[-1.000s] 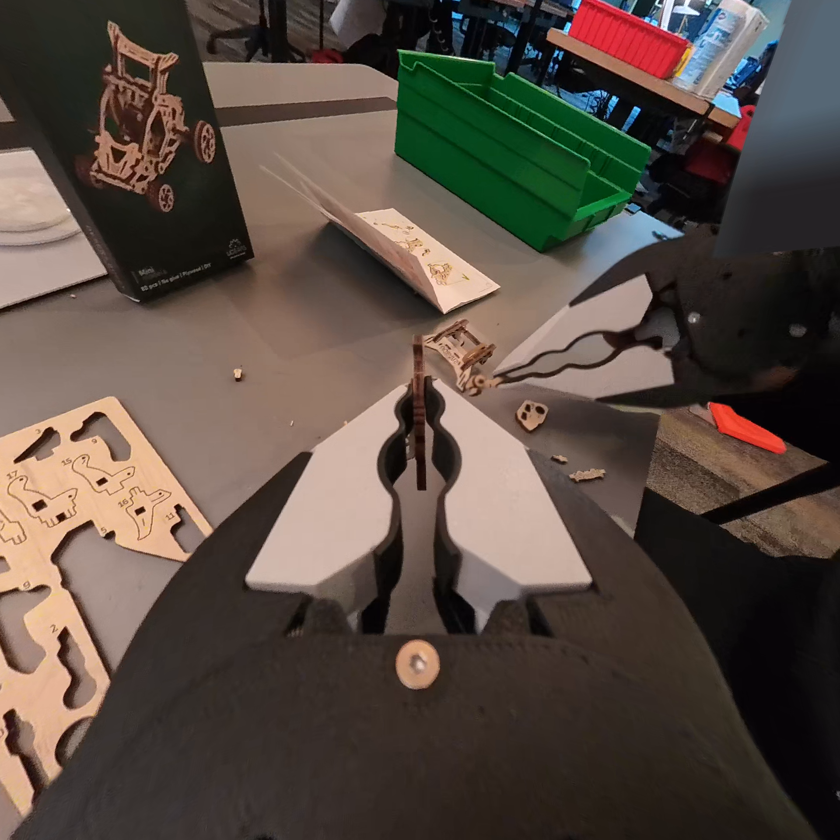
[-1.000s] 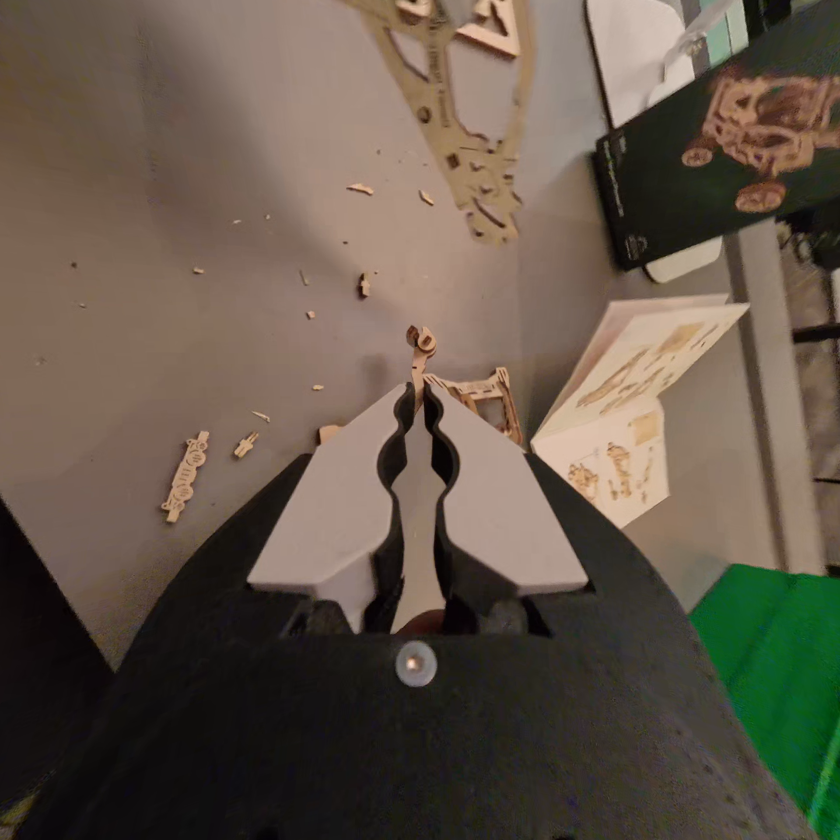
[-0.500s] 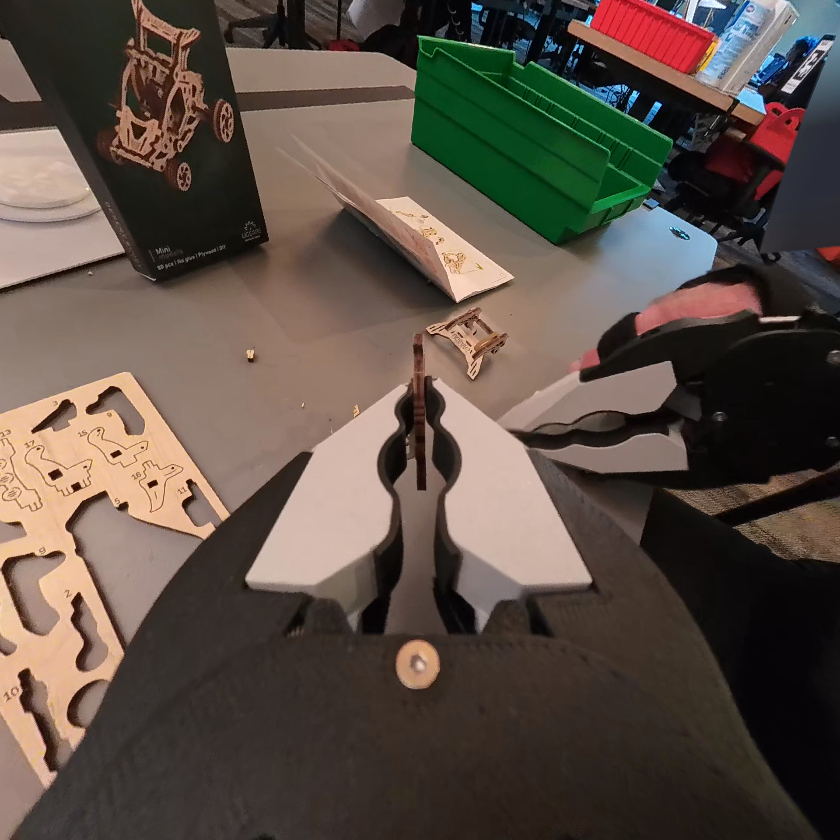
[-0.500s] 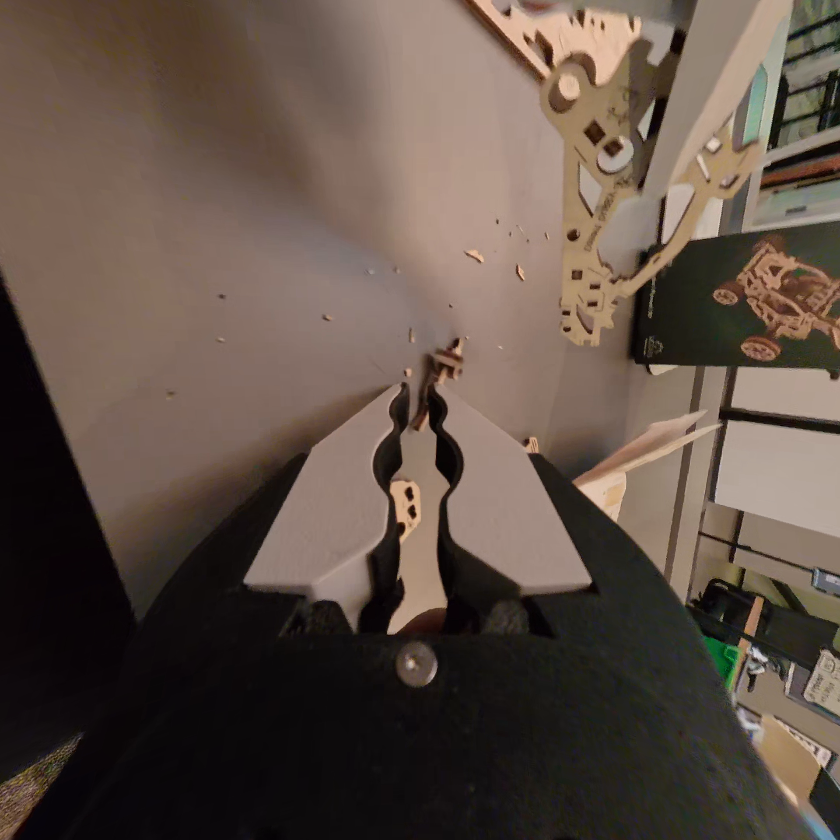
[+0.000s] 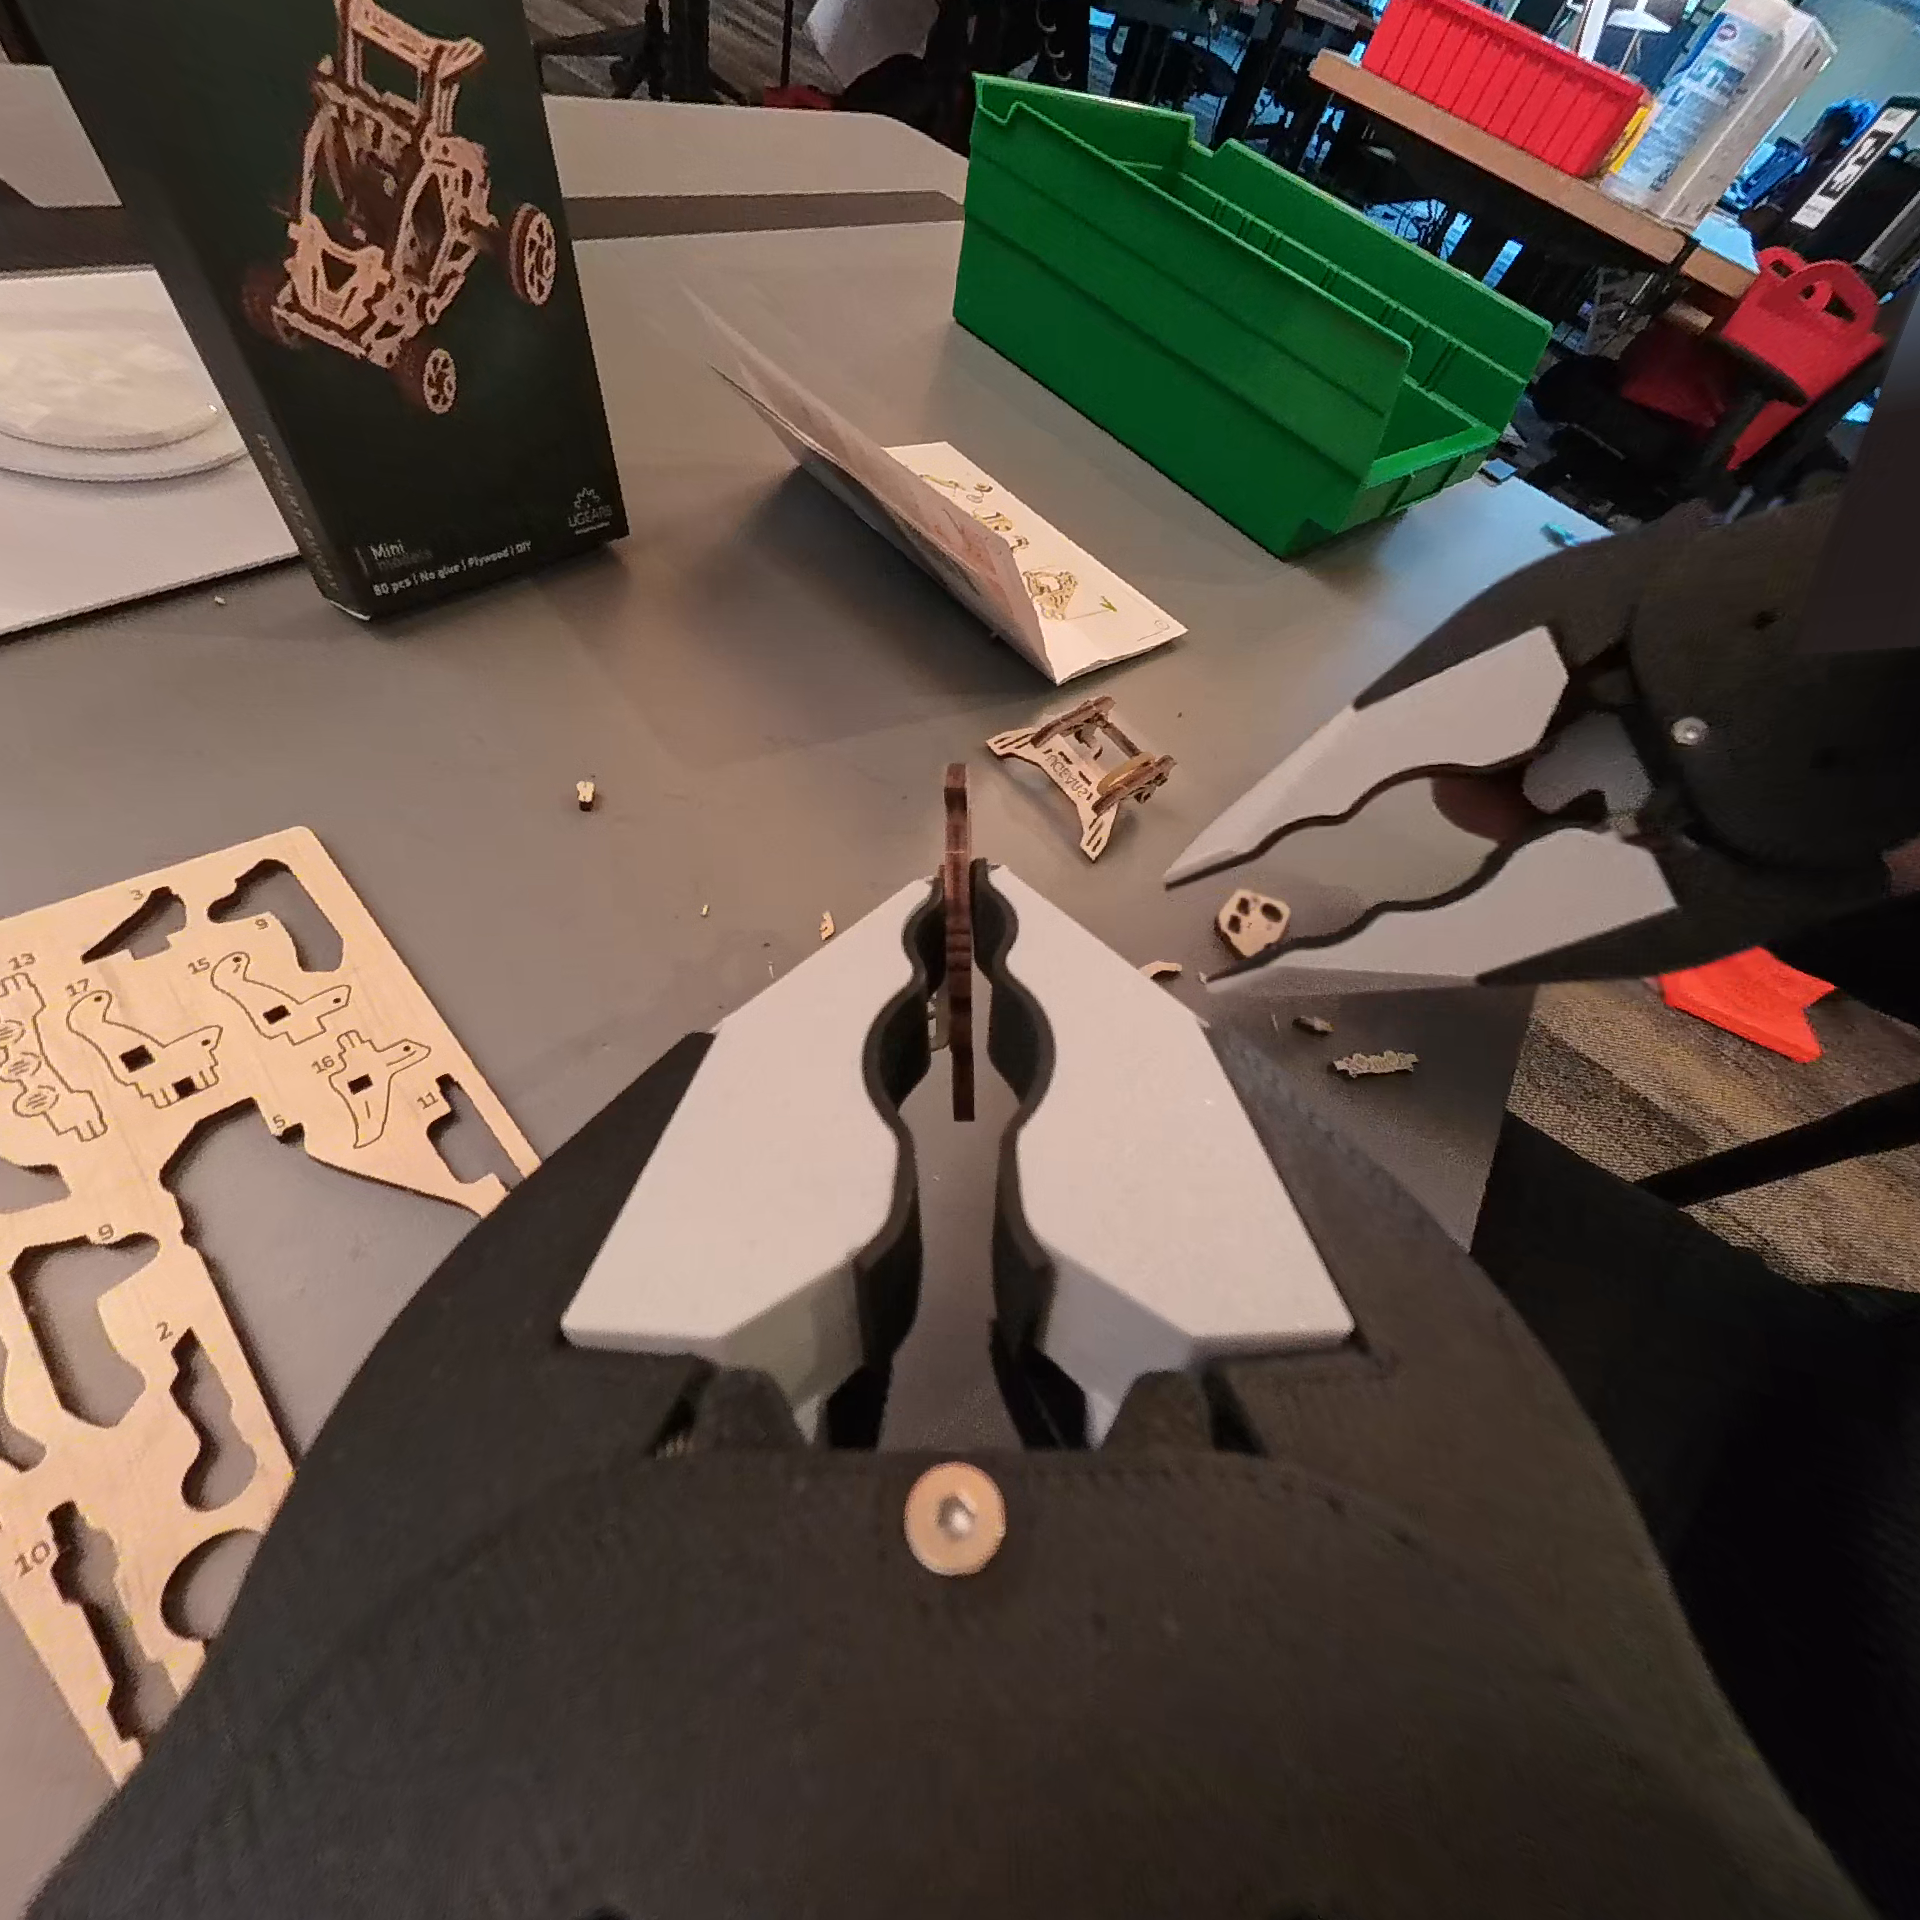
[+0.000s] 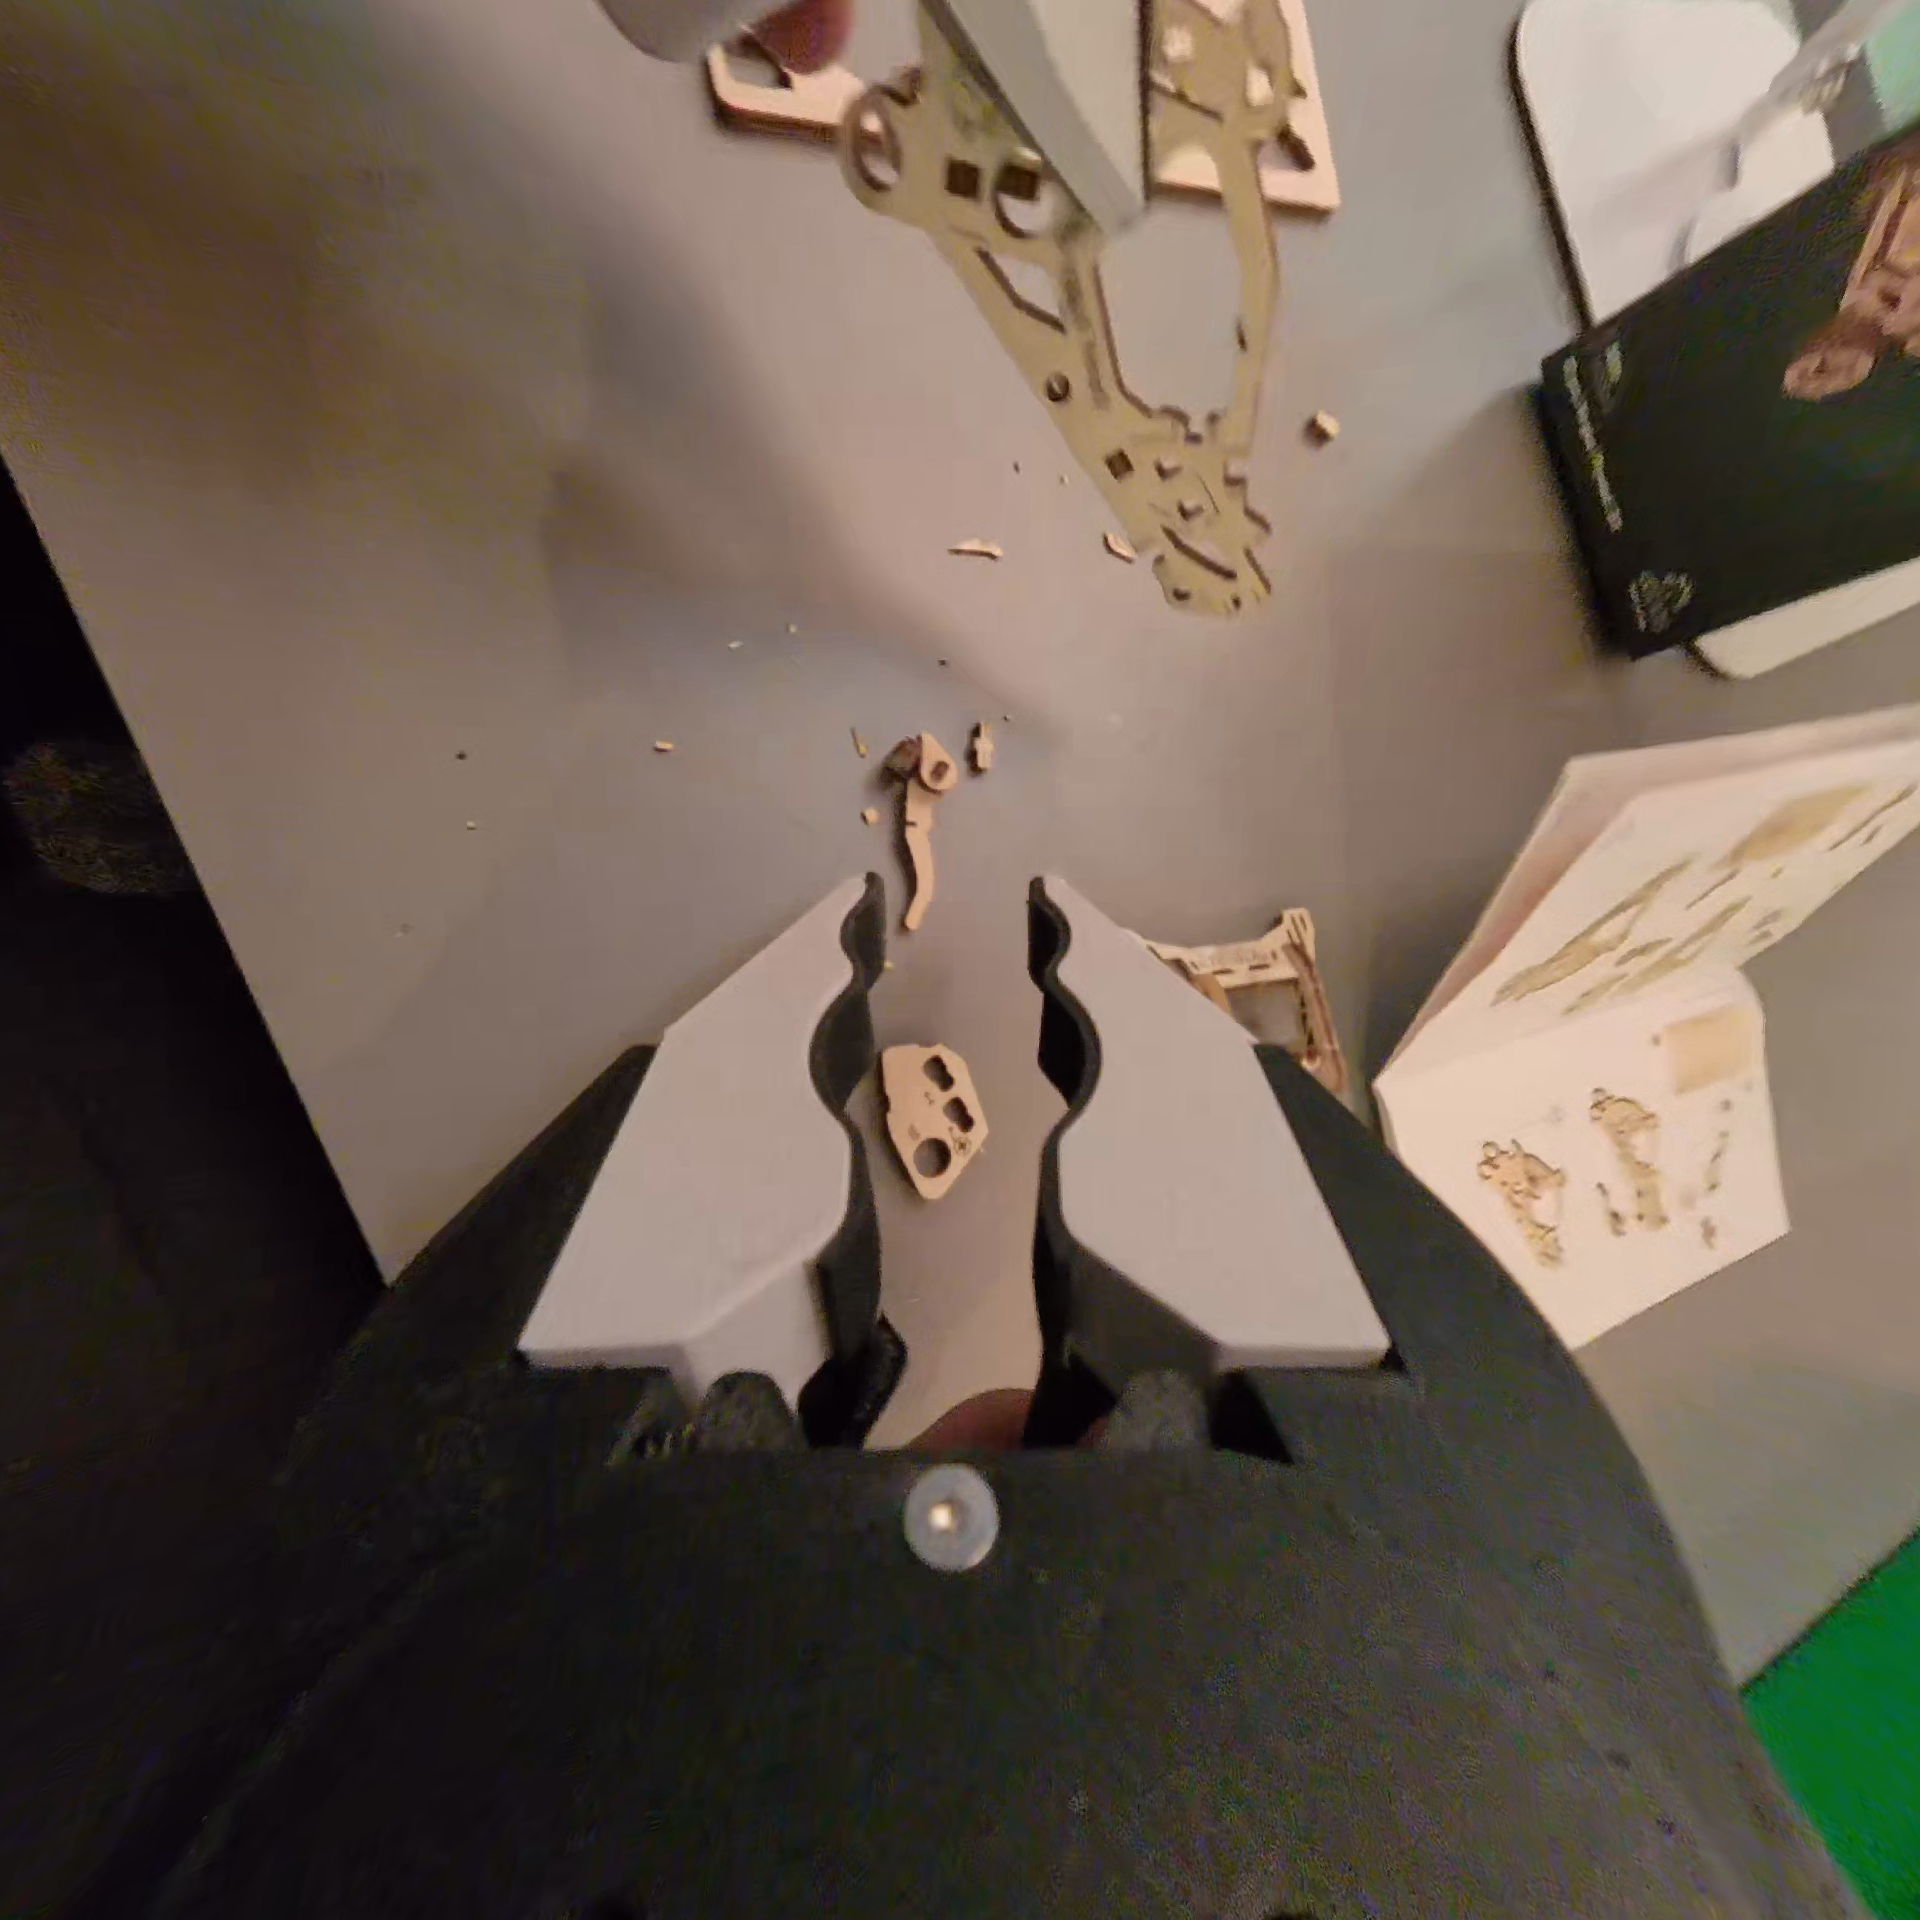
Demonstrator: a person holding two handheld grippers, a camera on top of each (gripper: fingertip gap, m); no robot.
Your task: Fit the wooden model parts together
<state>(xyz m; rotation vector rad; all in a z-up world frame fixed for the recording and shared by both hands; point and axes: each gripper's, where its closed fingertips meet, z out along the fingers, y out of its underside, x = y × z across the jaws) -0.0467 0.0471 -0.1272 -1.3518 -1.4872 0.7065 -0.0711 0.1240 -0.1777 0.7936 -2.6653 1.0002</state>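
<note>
My left gripper [image 5: 958, 883] is shut on a thin flat wooden part [image 5: 958, 831], seen edge-on and held above the grey table [image 5: 727, 707]. In the right wrist view that part is a long cut-out frame piece [image 6: 1091, 343] hanging from the left gripper's grey finger [image 6: 1049, 94]. My right gripper [image 6: 954, 888] is open with nothing in its grasp. A small wooden plate with holes [image 6: 932, 1122] lies on the table between its fingers, touching neither. A small curved wooden lever [image 6: 914, 821] lies just ahead of its tips. In the left wrist view, the right gripper [image 5: 1184, 930] stands open around the holed plate [image 5: 1254, 921].
A small part-built wooden assembly [image 5: 1086, 764] lies mid-table. A cut-out plywood sheet [image 5: 156, 1091] lies at the left. A dark model box [image 5: 343, 291], a folded booklet [image 5: 966, 540] and a green bin [image 5: 1226, 301] stand behind. The table edge runs near the right gripper. One gripper's finger ends stand about 10 cm off the other's.
My right gripper, shut on the small curved lever before, has opened and the lever now lies on the table ahead of it. The left gripper keeps its grip on the frame piece.
</note>
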